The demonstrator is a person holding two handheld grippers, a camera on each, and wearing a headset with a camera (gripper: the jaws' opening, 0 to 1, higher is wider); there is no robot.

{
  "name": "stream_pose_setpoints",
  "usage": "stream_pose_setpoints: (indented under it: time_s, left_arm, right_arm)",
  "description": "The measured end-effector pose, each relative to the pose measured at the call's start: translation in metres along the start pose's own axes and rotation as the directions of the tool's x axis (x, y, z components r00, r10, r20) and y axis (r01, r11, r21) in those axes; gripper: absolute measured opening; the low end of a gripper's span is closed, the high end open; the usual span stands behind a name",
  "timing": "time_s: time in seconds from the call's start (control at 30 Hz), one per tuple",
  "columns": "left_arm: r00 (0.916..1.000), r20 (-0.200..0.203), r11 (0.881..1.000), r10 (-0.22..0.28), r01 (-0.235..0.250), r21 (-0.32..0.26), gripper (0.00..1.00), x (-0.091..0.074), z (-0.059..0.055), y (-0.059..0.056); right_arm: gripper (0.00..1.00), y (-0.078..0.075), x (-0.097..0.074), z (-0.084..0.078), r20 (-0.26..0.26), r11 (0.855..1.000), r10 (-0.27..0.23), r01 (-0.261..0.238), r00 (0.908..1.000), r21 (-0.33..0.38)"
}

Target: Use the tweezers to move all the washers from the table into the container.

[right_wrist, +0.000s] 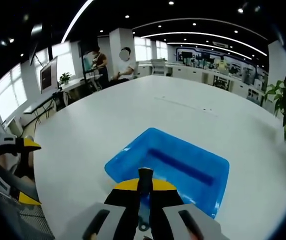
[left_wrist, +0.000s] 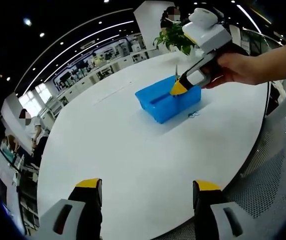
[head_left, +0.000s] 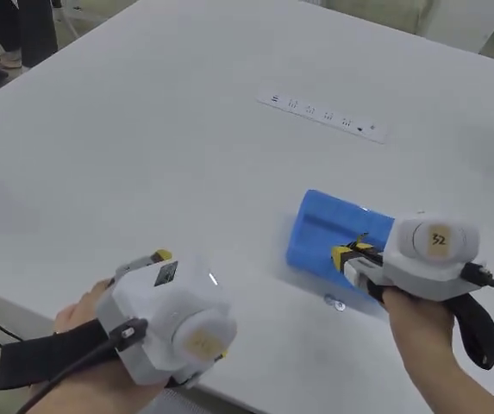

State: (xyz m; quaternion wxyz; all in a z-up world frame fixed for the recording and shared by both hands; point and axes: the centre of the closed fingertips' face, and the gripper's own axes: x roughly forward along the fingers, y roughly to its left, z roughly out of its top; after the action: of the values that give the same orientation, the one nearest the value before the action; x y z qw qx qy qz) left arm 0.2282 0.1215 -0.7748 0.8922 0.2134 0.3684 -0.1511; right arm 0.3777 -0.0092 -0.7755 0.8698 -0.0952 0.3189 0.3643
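A blue rectangular container (head_left: 328,226) sits on the white table (head_left: 143,147). My right gripper (head_left: 347,256) hovers over its near edge, shut on thin dark tweezers (right_wrist: 143,176) that point up and forward above the container (right_wrist: 182,167). A few small washers (head_left: 337,304) lie on the table just in front of the container, also seen as tiny rings (left_wrist: 193,114) beside the blue container (left_wrist: 165,102). My left gripper (left_wrist: 147,187) is open and holds nothing, low over the table near its front edge, well left of the container. The tweezers (left_wrist: 176,74) stick up from the right gripper (left_wrist: 182,86).
A white power strip (head_left: 324,115) lies flush in the table beyond the container. The table's front edge (head_left: 22,310) runs close under my left gripper (head_left: 162,257). A potted plant (left_wrist: 175,35) and people stand far off behind the table.
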Motion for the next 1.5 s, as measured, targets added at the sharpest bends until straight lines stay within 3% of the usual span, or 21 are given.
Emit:
stream_pose_setpoints:
  time_s: [0.3,0.4,0.8,1.17,1.5]
  left_arm:
    - [1.0000,-0.004,1.000,0.003,-0.003,0.004,0.75,-0.001,-0.001,0.000]
    - [1.0000,-0.004,1.000,0.006,-0.006,0.003,0.75,-0.001,-0.001,0.001]
    - [1.0000,-0.003,1.000,0.006,-0.006,0.005,0.75,0.000,-0.001,0.001]
    - [1.0000,-0.001,1.000,0.009,-0.009,0.001,0.74,0.000,0.000,0.002]
    - [1.0000,-0.003,1.000,0.007,-0.007,0.002,0.75,0.000,0.000,0.002]
  right_arm:
    - [0.02,-0.005,0.005,-0.002,-0.025,1.000,0.004,-0.004,0.9997,0.017]
    - [0.03,-0.007,0.005,-0.002,-0.038,1.000,-0.010,0.009,0.9992,-0.008]
    - [0.03,-0.009,-0.004,0.011,-0.013,1.000,-0.005,0.005,0.9999,0.011]
    - [0.03,-0.004,0.011,0.005,-0.047,1.000,0.023,-0.022,0.9986,0.010]
    - [0.03,-0.008,0.006,0.005,-0.058,0.999,-0.008,0.007,0.9983,-0.032]
